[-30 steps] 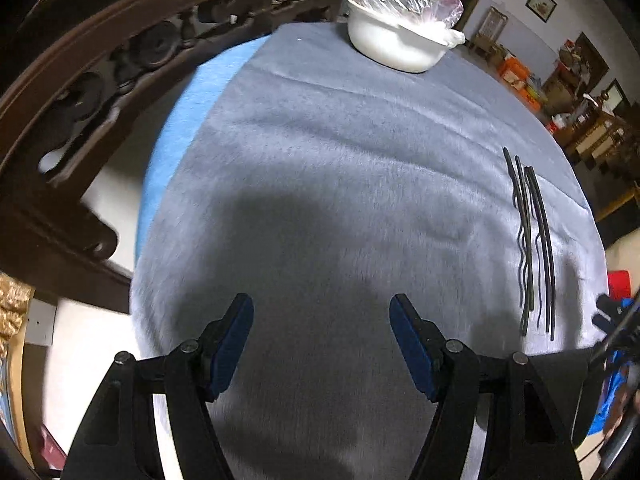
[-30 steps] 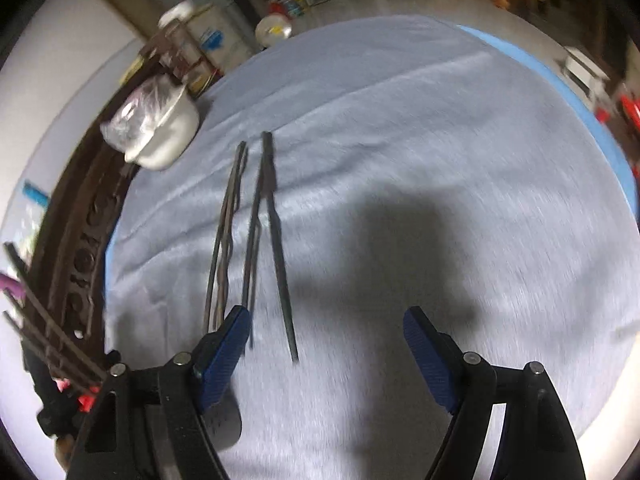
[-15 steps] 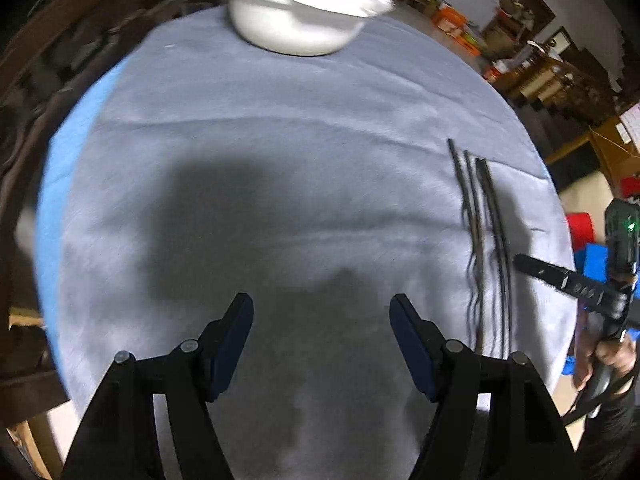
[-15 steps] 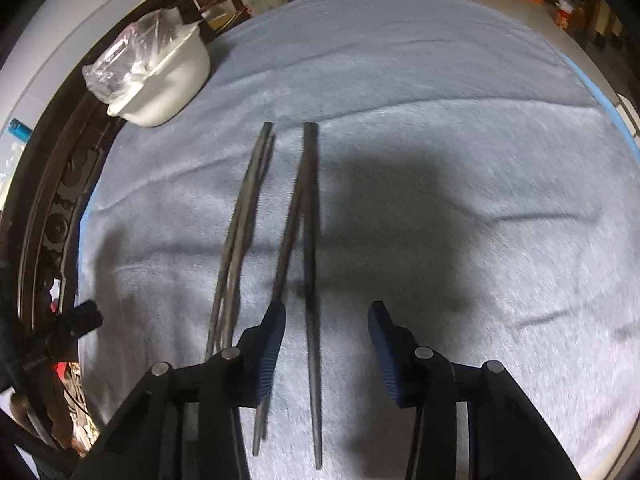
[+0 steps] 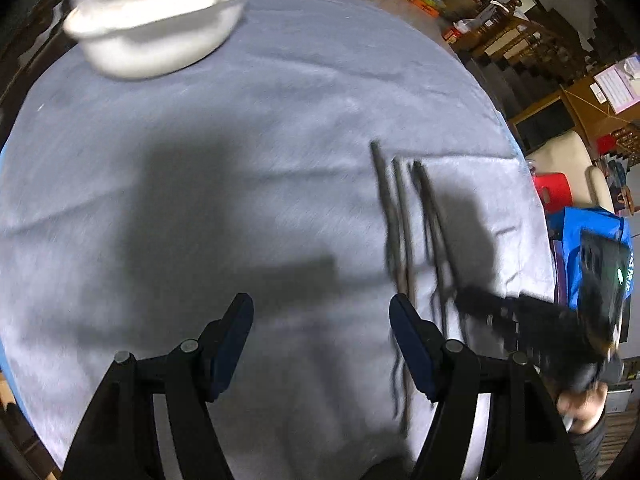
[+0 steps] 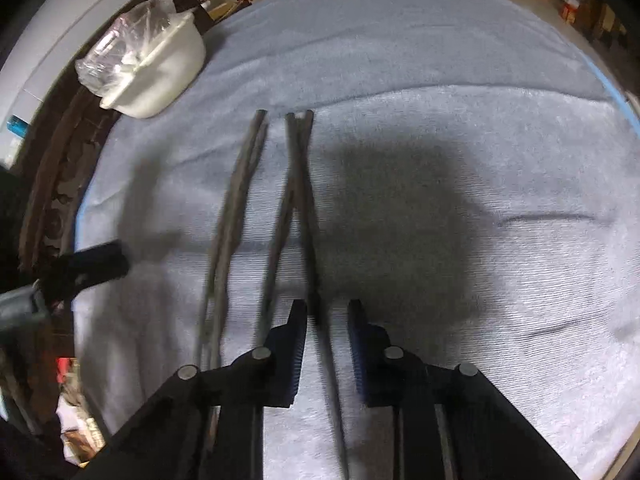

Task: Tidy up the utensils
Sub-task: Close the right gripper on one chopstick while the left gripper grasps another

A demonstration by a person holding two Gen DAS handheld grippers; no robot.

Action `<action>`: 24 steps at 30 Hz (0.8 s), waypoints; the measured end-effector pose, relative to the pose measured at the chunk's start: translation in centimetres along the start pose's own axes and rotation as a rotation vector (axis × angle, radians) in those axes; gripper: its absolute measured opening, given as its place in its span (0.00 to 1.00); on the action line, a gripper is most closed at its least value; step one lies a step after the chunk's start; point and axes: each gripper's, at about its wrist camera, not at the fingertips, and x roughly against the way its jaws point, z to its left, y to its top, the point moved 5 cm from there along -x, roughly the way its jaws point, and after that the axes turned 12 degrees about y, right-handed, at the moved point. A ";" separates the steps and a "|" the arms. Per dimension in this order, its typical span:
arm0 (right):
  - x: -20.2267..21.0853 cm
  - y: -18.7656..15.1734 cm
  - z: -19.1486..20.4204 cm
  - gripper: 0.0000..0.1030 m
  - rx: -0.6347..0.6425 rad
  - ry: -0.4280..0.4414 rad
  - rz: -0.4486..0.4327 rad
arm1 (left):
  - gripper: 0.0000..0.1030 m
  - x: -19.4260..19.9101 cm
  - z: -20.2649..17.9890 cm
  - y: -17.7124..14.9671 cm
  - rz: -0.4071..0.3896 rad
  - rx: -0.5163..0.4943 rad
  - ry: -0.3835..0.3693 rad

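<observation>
- On the grey cloth-covered round table (image 5: 280,128), left wrist view: left gripper (image 5: 322,336) hangs w/ blue pads wide apart, nothing between them, only bare cloth below.
- Four long thin dark chopsticks (image 5: 404,236) lie in two rough pairs to the right of that gripper, near the table's right side; the near ends run just beside its right pad.
- White round bowl w/ clear plastic wrap (image 5: 160,36) sits at the far left edge, well apart from the sticks. Blurred, so contents can't be told.
- Right gripper's black body (image 5: 532,320) shows at lower right over the sticks' near ends, held by a hand (image 5: 582,404).
- Right wrist view: right gripper (image 6: 328,312) has just been closing, jaws now narrow, w/ one stick of the right-hand pair (image 6: 308,216) running between the pads. Left pad looks about touching it; right pad shows a gap, so not clamped yet, as far as I can tell.
- Left-hand pair (image 6: 232,220) lies just beside, outside the jaws; bowl (image 6: 160,68) far left.
- Handling, my read: sticks are light, stiff, slim and prob. smooth, so they may roll or slip on soft cloth. Best grip is across the thicker near end, pads square to the shaft, one stick at a time.
</observation>
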 end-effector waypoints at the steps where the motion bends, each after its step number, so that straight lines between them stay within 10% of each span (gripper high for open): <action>1: 0.2 0.0 0.1 0.25 0.000 0.010 -0.005 | 0.69 -0.2 -0.5 0.6 0.007 -0.004 0.000; 24: 3.8 -0.8 -2.4 0.25 -0.063 0.054 -0.089 | 0.63 -4.8 -5.2 4.4 0.111 -0.088 0.182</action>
